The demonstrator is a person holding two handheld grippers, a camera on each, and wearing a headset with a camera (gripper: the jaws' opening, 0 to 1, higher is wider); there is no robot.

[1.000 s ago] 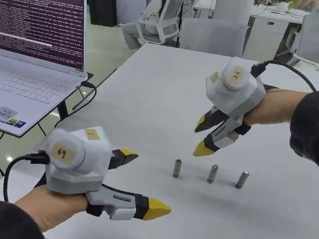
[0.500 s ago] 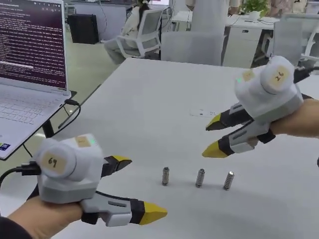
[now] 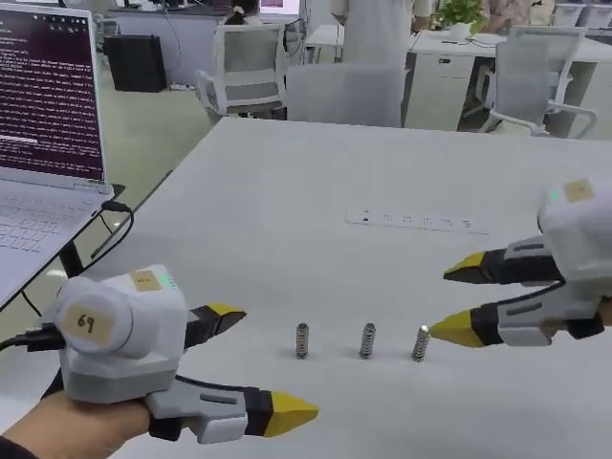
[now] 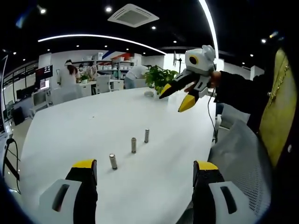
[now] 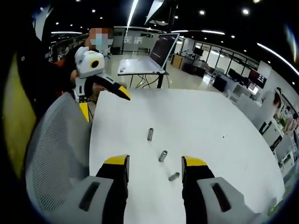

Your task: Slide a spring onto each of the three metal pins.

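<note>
Bearing surface: white table (image 3: pixel 287 191), matt and plain, with a flush socket strip (image 3: pixel 416 221) set into it toward the middle.
Task things: three pins (image 3: pixel 367 341) stand upright in an even row close to the table's near edge, well in from its left edge. They are apart from one another.
Coils: springs (image 3: pixel 302 341) seem to sheathe all three pins, though they are too small to be sure how far down each sits.
Left: left gripper (image 3: pixel 268 363) hovers over the near edge, to the left of the row, jaws spread wide with nothing between them. In its own view (image 4: pixel 145 166) the nearest pin (image 4: pixel 113 161) stands just ahead of the jaw tips.
Right: right gripper (image 3: pixel 451 303) hangs at the right end of the row, jaws parted and empty. The left gripper view shows it (image 4: pixel 173 101) well above the table.
Beside the table: a laptop (image 3: pixel 38 143) on a stand sits off the left edge, its screen full of text, and a cable (image 3: pixel 115 206) hangs below it.
Seating: a grey chair (image 3: pixel 344 96) is at the far edge and a mesh chair (image 5: pixel 56 154) at the near edge.
Room: open office with white desks (image 3: pixel 469 48), more chairs and a plant (image 3: pixel 459 11) behind. Overhead are a ceiling vent (image 4: pixel 133 15) and curved light strips (image 4: pixel 93 38).
</note>
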